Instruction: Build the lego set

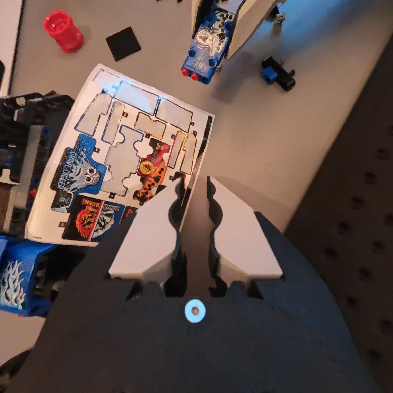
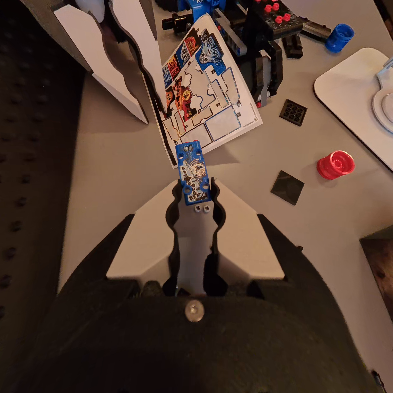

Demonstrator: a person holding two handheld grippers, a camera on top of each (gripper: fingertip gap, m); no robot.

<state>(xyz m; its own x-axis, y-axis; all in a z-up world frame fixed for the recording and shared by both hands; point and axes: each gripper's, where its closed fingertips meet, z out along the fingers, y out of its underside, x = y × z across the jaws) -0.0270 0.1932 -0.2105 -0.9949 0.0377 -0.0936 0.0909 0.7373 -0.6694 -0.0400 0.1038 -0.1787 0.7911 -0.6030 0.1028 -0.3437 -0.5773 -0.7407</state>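
Grey tabletop (image 2: 244,223) w/ a dark pegboard-type strip along one edge, parts scattered all over. Right gripper (image 2: 195,181) is clamped on a blue stickered panel (image 2: 193,174), held by its near end just above the table, w/ two grey pins poking out beneath and red pins at the far end. Left gripper (image 1: 194,180) is parted w/ nothing between the fingers, tips hanging over the near right corner of the sticker sheet (image 1: 119,161).

Progress, judged from the pics: prob past halfway. Several stickers are already peeled off the sheet (blank outlines), a handful of printed ones are left. A big black and blue vehicle build (image 2: 261,42) sits at the far side in the right wrist view, looks mostly assembled but blurry so details can't be called.

Still loose: red wheel hub (image 2: 336,164), blue wheel hub (image 2: 339,38), two black square tiles (image 2: 287,187) (image 2: 293,112), plus a small black/blue connector bit (image 1: 276,73). So the panel likely gets fitted next, then wheels, tiles, remaining stickers.
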